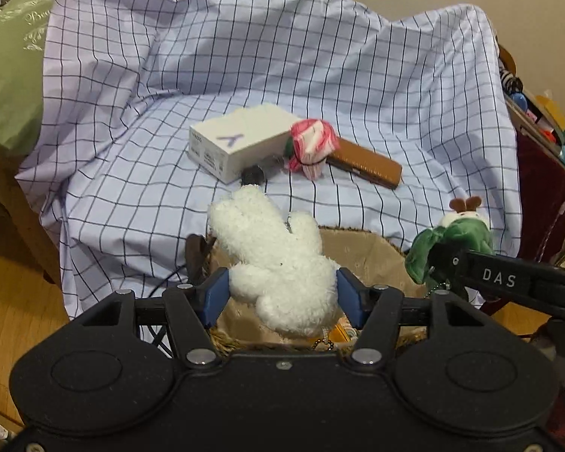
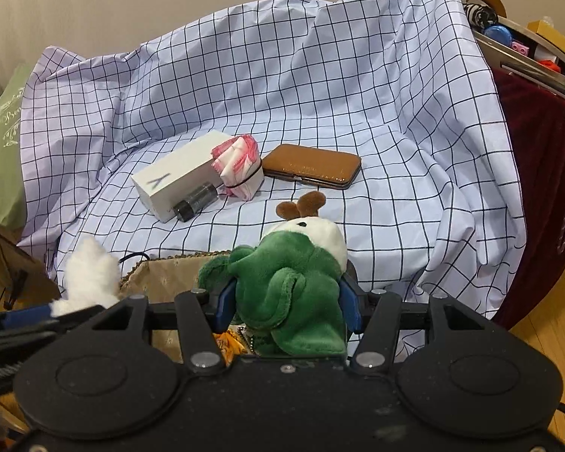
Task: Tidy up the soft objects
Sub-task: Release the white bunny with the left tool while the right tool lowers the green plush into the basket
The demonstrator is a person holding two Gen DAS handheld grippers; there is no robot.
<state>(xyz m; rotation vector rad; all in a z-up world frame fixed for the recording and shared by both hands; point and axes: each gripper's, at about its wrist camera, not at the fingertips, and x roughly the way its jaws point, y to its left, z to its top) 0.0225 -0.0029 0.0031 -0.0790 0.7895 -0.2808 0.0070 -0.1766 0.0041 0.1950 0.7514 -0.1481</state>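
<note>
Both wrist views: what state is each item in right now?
White plush: between left fingers, over basket.
Green plush: clamped in right fingers.
Basket: open, lined.
Pink cloth bundle: banded, on sheet.
White box: closed.
Brown case: closed, flat.

Black tongs (image 1: pixel 282 293), blue pads (image 1: pixel 215 297), silver screws, "DAS" lettering.

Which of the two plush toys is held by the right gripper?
The green plush toy with brown antlers, clamped between the right gripper pads. The other one, the white fluffy plush, sits in the left gripper above the basket.
</note>
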